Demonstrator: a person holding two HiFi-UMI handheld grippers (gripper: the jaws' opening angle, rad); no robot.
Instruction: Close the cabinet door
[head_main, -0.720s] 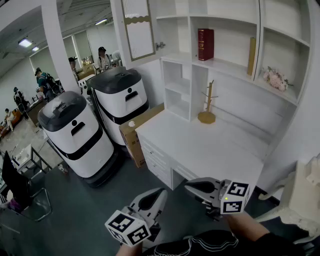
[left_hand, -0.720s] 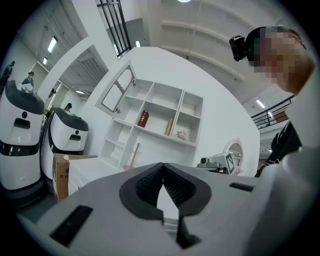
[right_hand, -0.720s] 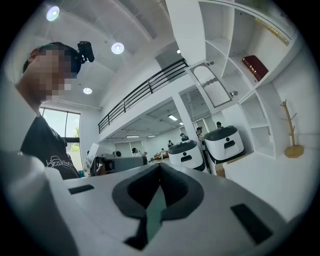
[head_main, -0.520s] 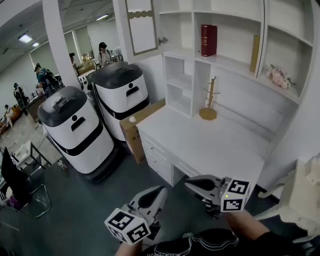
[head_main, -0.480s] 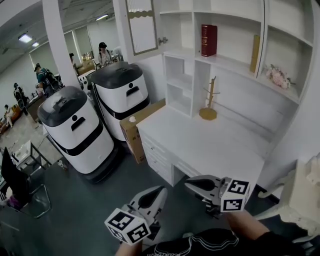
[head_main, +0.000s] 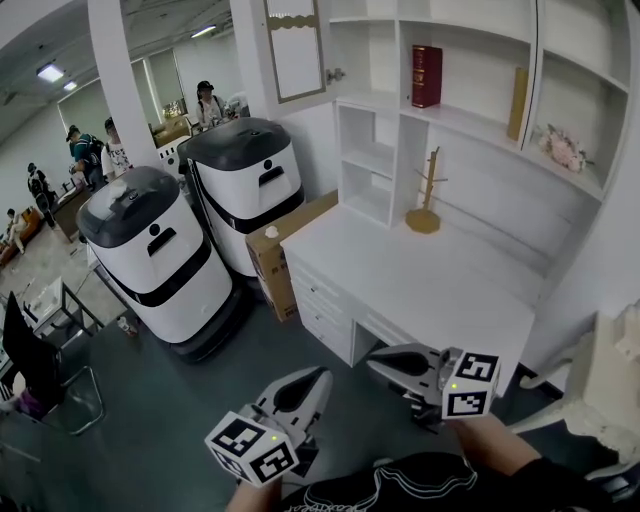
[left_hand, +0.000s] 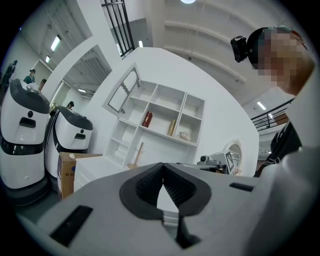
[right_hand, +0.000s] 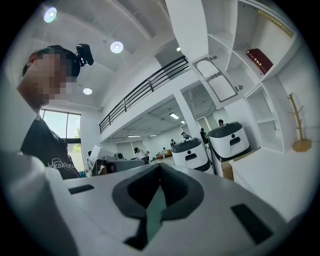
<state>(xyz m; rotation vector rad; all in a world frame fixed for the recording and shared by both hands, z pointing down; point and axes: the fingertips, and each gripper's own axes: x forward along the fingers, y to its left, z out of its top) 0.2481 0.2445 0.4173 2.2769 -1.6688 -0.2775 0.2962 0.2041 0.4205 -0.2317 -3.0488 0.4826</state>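
Cabinet door (head_main: 297, 50) — wide open, untouched

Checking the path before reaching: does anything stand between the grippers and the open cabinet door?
Only the desk, standing between the left gripper, right gripper and the shelves; the door hangs above its left end.

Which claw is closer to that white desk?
Right. The right claw is just off the front edge of the desk; the left claw sits farther away, out to its left.

cabinet door (head_main: 297, 55) top cut off, book (head_main: 427, 75) print unreadable
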